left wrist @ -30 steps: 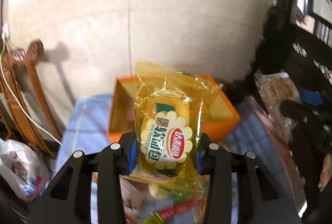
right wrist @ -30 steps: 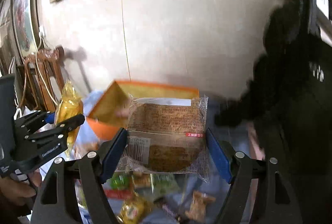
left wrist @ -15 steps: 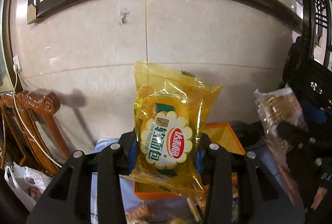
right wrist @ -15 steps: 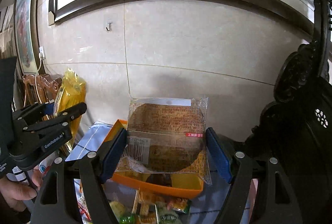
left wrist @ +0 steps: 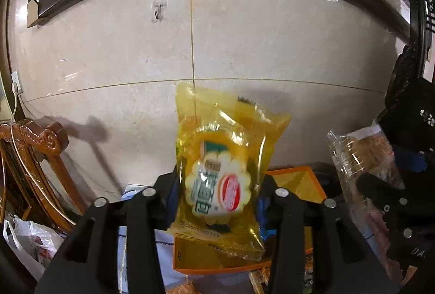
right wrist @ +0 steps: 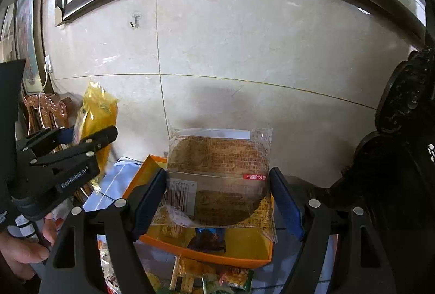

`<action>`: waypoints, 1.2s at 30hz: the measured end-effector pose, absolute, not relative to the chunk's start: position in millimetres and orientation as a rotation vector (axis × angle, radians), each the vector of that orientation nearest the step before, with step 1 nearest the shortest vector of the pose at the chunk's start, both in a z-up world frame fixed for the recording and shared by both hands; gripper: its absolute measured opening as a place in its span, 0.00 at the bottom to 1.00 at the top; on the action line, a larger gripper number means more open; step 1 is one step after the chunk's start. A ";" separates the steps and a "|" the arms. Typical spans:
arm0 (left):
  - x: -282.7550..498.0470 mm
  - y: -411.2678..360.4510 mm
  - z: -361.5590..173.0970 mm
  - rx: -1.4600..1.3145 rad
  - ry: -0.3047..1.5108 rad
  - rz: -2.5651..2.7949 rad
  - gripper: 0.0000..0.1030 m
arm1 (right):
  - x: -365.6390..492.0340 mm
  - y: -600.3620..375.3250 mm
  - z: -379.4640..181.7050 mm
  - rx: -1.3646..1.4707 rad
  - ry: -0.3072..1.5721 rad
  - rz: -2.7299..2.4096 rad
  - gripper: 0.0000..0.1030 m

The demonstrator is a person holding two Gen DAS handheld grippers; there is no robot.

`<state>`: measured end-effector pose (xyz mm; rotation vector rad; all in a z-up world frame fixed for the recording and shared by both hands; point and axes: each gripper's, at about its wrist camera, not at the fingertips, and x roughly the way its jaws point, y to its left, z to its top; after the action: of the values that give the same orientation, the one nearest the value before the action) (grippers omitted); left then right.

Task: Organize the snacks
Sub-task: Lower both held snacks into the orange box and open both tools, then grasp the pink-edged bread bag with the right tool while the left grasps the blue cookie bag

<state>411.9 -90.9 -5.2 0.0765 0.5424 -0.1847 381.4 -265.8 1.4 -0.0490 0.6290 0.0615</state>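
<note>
My left gripper (left wrist: 217,190) is shut on a yellow bread packet (left wrist: 220,171) and holds it upright above the orange box (left wrist: 296,179). The packet and left gripper also show in the right wrist view (right wrist: 95,114), at the left. My right gripper (right wrist: 217,190) is shut on a clear packet with a brown round cake (right wrist: 217,174), held over the orange box (right wrist: 217,256). That packet also shows at the right of the left wrist view (left wrist: 364,158). A dark wrapped snack (right wrist: 208,238) lies inside the box.
The box stands on a blue-white cloth (right wrist: 119,182) against a tiled wall (left wrist: 244,35). Several loose snack packets (right wrist: 217,277) lie in front of the box. A carved wooden chair (left wrist: 35,158) and a plastic bag (left wrist: 30,239) are at the left. Dark carved furniture (right wrist: 402,144) stands right.
Both grippers have lifted with their packets and tilted up, so the wall fills more of the views. The box now sits lower in both frames.
</note>
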 end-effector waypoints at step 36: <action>171.4 -37.9 -229.3 0.212 0.918 -0.443 0.96 | 159.3 -246.0 -201.4 0.125 1.201 0.198 0.83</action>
<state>171.4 -37.9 -229.3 0.2119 0.9178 -0.4429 159.3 -246.0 -201.4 0.1252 1.2005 0.1982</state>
